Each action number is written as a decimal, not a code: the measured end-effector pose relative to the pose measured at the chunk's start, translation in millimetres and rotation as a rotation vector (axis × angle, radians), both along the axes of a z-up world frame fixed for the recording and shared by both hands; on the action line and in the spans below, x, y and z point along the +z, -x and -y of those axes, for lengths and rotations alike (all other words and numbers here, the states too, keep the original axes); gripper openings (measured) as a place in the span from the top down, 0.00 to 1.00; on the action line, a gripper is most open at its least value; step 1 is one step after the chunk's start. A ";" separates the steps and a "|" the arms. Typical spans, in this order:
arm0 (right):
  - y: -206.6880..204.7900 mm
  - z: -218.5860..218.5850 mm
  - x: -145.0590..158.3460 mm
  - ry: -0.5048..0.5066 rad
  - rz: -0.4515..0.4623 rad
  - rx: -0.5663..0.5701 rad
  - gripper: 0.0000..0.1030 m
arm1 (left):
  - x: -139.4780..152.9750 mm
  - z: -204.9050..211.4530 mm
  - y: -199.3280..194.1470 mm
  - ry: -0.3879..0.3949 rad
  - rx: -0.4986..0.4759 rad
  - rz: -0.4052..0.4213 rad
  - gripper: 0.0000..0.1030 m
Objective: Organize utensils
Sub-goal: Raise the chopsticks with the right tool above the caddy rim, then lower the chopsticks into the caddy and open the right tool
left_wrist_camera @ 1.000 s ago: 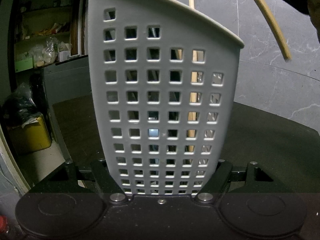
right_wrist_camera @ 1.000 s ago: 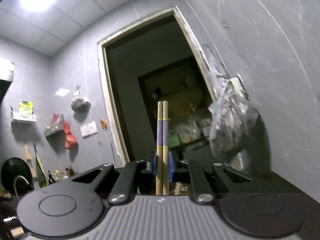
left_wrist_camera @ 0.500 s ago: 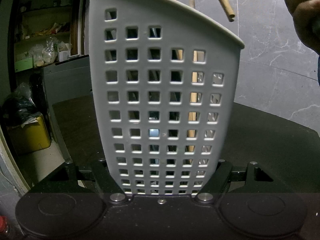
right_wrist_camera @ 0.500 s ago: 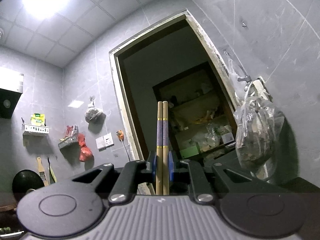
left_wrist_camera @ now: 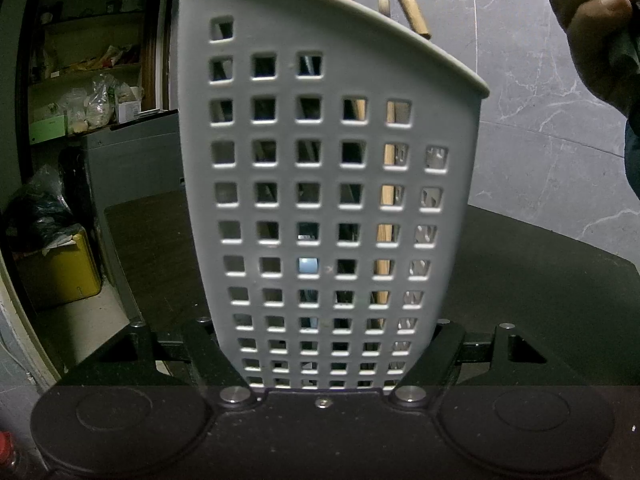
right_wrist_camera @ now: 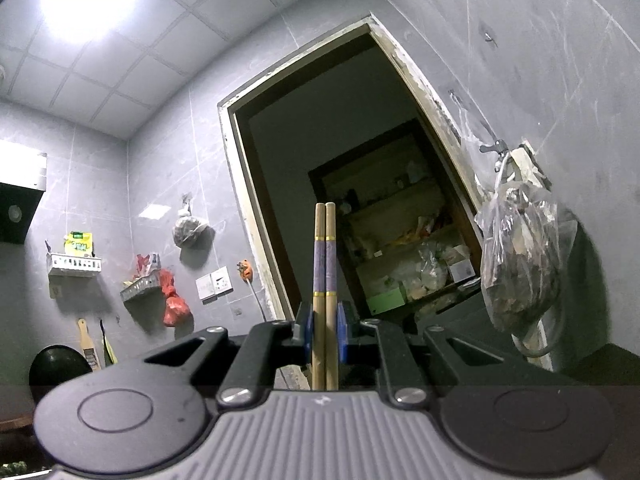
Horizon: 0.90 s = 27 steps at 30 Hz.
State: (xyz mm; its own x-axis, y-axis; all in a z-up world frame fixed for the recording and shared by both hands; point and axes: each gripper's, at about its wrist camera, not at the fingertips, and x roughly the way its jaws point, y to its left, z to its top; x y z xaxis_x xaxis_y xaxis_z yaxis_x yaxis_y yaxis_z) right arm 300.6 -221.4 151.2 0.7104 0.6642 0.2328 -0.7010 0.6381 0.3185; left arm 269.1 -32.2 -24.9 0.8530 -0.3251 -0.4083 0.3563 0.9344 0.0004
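My left gripper point(left_wrist_camera: 324, 344) is closed around the base of the gray perforated utensil holder point(left_wrist_camera: 320, 184), one finger on each side wall, and the holder stands upright in front of the camera. Through its square holes I see a light wooden stick, some dark handles and a small pale blue part, but I cannot tell what utensils these are. Above the rim on the right, the lower end of a wooden chopstick point(left_wrist_camera: 406, 0) comes down at a slant and is just over the opening of the holder. My right hand point(left_wrist_camera: 596, 28) shows in the upper right corner of this view. Under the holder there is a dark table point(left_wrist_camera: 540, 280), behind it a gray marbled wall point(left_wrist_camera: 540, 128), and on the left a doorway to a storage room with shelves point(left_wrist_camera: 88, 80) and a yellow box point(left_wrist_camera: 60, 268) on the floor.

My right gripper point(right_wrist_camera: 325, 332) holds a pair of wooden chopsticks point(right_wrist_camera: 325, 264) tightly between its blue pads point(right_wrist_camera: 305, 328). The two sticks lie side by side and point up, each with a purple band between gold rings. This camera looks toward the tiled ceiling with its lamp point(right_wrist_camera: 84, 4), the doorway point(right_wrist_camera: 320, 168), and a plastic bag point(right_wrist_camera: 520, 264) hanging on the wall at right.
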 end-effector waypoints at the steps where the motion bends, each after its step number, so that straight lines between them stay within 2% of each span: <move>1: -0.8 -0.8 -0.9 -0.002 -0.003 0.002 0.86 | 0.0 0.0 0.0 0.000 0.000 0.000 0.27; 12: -4.9 -6.4 -8.4 -0.004 -0.014 0.003 0.86 | 0.0 0.1 0.1 0.001 -0.001 0.000 0.27; 27: 3.3 -15.4 -39.4 0.018 0.010 -0.106 0.86 | 0.4 0.1 -0.1 0.003 -0.002 0.000 0.27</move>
State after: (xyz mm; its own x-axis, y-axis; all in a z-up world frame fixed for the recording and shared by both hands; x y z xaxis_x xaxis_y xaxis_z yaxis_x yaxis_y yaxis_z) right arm 297.3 -206.0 111.8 0.7745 0.5899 0.2286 -0.6325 0.7143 0.2996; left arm 269.3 -32.3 -24.5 0.8524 -0.3275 -0.4077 0.3578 0.9338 -0.0021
